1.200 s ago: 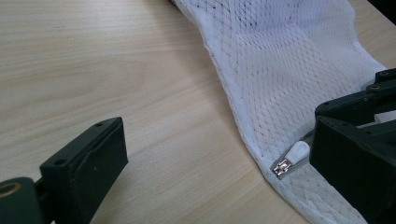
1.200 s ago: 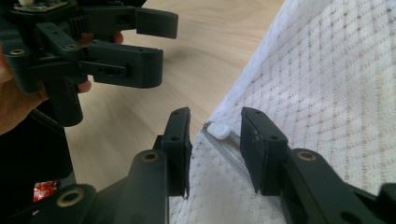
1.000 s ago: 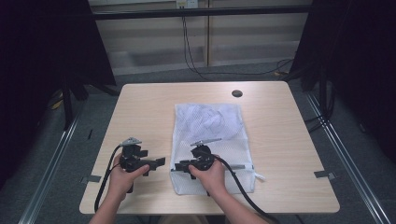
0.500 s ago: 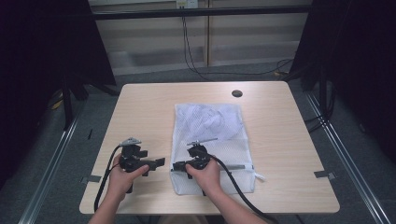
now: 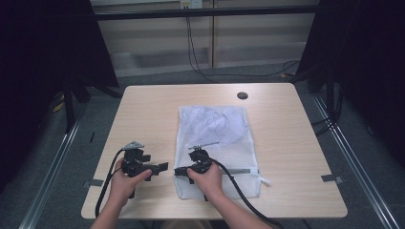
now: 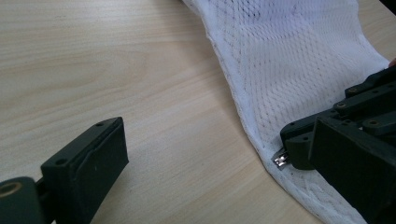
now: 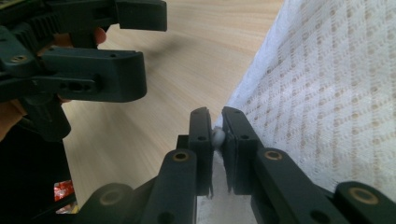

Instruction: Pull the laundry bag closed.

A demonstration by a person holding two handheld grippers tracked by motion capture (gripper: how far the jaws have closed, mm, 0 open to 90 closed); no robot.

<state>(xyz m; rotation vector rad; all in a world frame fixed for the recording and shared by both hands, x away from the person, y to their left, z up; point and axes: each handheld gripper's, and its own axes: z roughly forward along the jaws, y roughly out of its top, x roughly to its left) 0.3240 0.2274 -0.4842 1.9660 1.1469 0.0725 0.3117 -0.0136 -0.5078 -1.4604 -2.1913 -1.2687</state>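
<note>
One large thing lies on the wooden table: a white mesh laundry bag, flat and spread out, a little to the right of the table's middle, with its near end close to the table's front edge. We judge that the bag is very light, soft and limp, so it will sag and fold when we lift it, and the open mesh can catch on a jaw corner. The hemmed edge on the bag's left side is thicker and gives the best hold. Beside this edge, the left gripper waits over bare wood with its jaws wide apart and nothing between them. The right gripper has just been closing, and its jaws now pinch the small zipper pull at the bag's left near corner.
</note>
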